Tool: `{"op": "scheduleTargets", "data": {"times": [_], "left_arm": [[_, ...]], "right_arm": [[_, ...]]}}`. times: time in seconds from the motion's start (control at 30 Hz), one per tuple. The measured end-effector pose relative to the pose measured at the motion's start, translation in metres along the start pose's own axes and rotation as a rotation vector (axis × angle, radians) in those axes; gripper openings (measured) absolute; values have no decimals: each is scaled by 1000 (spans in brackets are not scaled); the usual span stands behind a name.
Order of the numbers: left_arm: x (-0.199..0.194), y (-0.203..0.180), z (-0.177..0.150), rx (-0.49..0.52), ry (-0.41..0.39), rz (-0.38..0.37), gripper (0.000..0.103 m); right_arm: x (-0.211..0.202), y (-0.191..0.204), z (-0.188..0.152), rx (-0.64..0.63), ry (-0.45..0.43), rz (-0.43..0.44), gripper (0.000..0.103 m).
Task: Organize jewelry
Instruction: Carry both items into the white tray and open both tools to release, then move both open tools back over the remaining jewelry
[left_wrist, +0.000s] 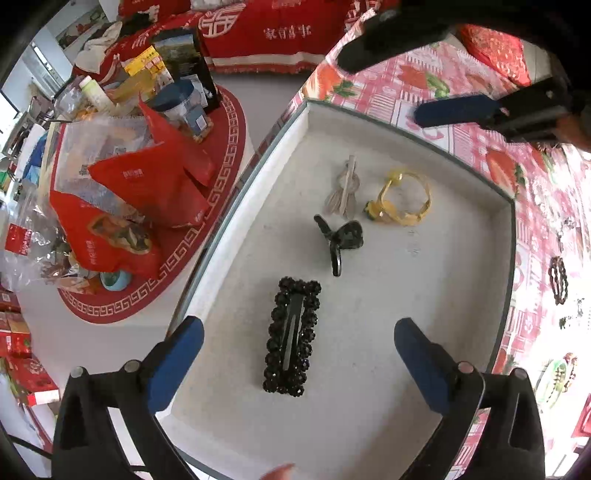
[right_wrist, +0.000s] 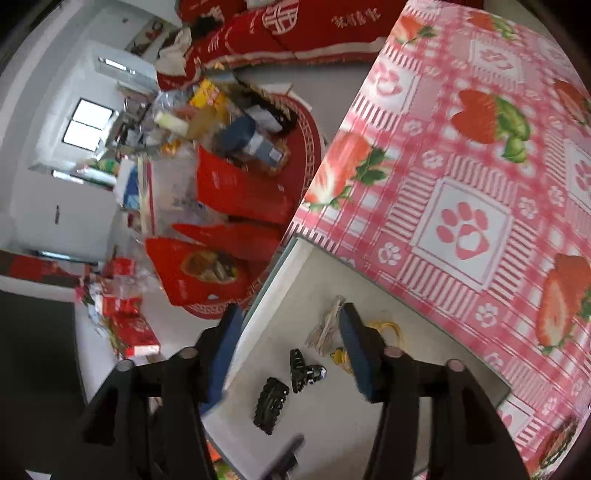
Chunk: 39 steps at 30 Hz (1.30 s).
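Observation:
A shallow grey-lined tray (left_wrist: 461, 258) lies on the strawberry tablecloth. In it are a black beaded rectangular hair clip (left_wrist: 291, 336), a small black claw clip (left_wrist: 341, 236), a silver hairpin (left_wrist: 345, 190) and a yellow bracelet (left_wrist: 404, 201). My left gripper (left_wrist: 299, 354) is open and empty, its jaws on either side of the beaded clip, just above it. My right gripper (right_wrist: 288, 339) is open and empty above the tray's far end; it also shows in the left wrist view (left_wrist: 406, 74). The right wrist view shows the beaded clip (right_wrist: 271, 404), claw clip (right_wrist: 306, 371), hairpin (right_wrist: 327, 326) and bracelet (right_wrist: 388, 326).
A dark beaded hair piece (left_wrist: 557, 280) and a green-patterned item (left_wrist: 557, 376) lie on the tablecloth (right_wrist: 461, 166) right of the tray. Left of the table, a low stand holds red bags (left_wrist: 147, 199), bottles and boxes. The tray's left edge is at the table's edge.

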<state>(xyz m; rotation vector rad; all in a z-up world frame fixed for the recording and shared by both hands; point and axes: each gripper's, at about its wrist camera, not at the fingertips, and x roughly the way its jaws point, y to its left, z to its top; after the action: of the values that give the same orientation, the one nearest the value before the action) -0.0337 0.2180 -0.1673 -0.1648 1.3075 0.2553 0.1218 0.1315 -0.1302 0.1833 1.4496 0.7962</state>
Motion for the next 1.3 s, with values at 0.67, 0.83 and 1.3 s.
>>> {"op": "scheduleTargets", "data": {"times": [0.67, 0.83, 1.3], "left_arm": [[-49, -100, 27, 225, 8, -68, 103], [-58, -144, 34, 291, 3, -95, 103], [-42, -226, 58, 300, 83, -200, 103]], "right_arm": [[-144, -141, -86, 311, -197, -165, 103], [-173, -190, -126, 409, -206, -242, 103], [-208, -259, -213, 543, -183, -387, 103]]}}
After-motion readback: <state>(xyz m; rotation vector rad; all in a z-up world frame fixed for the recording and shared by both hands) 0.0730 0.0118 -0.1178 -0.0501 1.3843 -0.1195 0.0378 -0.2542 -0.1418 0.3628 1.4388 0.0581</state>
